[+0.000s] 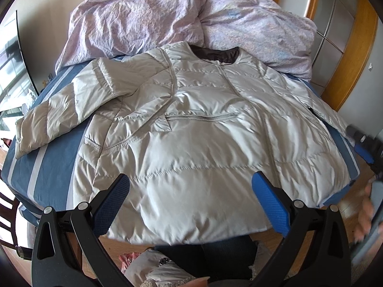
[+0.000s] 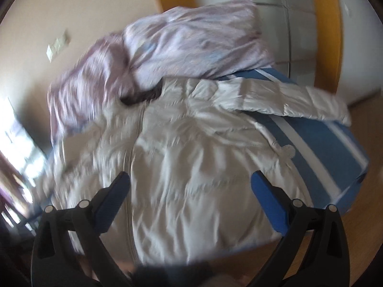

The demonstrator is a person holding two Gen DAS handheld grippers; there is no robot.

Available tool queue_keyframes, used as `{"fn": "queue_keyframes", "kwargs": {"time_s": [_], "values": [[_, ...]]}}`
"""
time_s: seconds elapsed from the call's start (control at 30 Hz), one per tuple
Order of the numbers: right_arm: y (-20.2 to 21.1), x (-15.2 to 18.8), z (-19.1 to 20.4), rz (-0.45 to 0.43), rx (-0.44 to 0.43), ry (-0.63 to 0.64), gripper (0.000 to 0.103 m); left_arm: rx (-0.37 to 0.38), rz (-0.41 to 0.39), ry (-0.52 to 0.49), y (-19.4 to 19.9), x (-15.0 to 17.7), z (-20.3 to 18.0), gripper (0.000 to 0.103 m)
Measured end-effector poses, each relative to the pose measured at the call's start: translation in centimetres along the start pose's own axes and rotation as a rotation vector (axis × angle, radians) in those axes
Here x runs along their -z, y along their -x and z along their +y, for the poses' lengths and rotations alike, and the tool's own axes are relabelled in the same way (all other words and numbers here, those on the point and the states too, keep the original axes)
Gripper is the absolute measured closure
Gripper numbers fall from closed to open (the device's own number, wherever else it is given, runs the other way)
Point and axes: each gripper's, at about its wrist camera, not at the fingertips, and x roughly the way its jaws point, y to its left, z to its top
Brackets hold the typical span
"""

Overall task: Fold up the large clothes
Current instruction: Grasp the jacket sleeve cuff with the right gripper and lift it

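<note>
We view the pale puffer jacket spread front-up on the blue striped bed, a sleeve trailing off each side; a lilac quilt lies bunched behind it. The left gripper hovers over the hem, jaws apart and empty; the right gripper likewise — folding not yet begun; next, we judge, a sleeve wants pinching and drawing inward.
</note>
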Motion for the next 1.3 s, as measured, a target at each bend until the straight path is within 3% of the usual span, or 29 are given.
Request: {"fn": "queue_keyframes", "kwargs": {"time_s": [0.17, 0.33, 0.4, 0.5, 0.67, 0.93, 1.1, 1.2, 1.3], "values": [[-2.3, -4.1, -6.9, -0.024, 0.050, -0.245, 0.002, 0.039, 0.031, 0.036, -2.0, -1.8, 1.8, 0.001], [-5.5, -6.4, -16.5, 0.037, 0.030, -0.639, 0.002, 0.106, 0.067, 0.081, -3.8, -3.2, 3.8, 0.001], [-6.6, -6.5, -19.3, 0.046, 0.006, -0.749, 0.005, 0.135, 0.075, 0.097, -4.4, -3.7, 4.6, 0.001], [-8.1, -6.6, -23.0, 0.036, 0.025, -0.861, 0.018, 0.163, 0.080, 0.131, -5.0, -4.3, 5.8, 0.001], [-9.7, -6.9, -26.5, 0.005, 0.064, -0.955, 0.034, 0.147, 0.047, 0.189, -5.3, -5.0, 8.0, 0.001], [-10.7, -7.6, -29.6, -0.034, 0.140, -1.000, 0.044, 0.063, -0.063, 0.248, -5.6, -6.3, 11.1, 0.001], [-10.6, -8.4, -30.0, -0.065, 0.243, -0.963, 0.052, 0.089, -0.082, 0.264, -6.3, -6.9, 12.2, 0.001], [-10.8, -8.8, -30.0, -0.067, 0.324, -0.924, 0.063, 0.122, -0.056, 0.282, -7.0, -7.1, 12.5, 0.001], [-10.9, -9.4, -29.6, -0.071, 0.384, -0.869, 0.081, 0.160, -0.034, 0.305, -7.6, -7.4, 12.8, 0.001]]}}
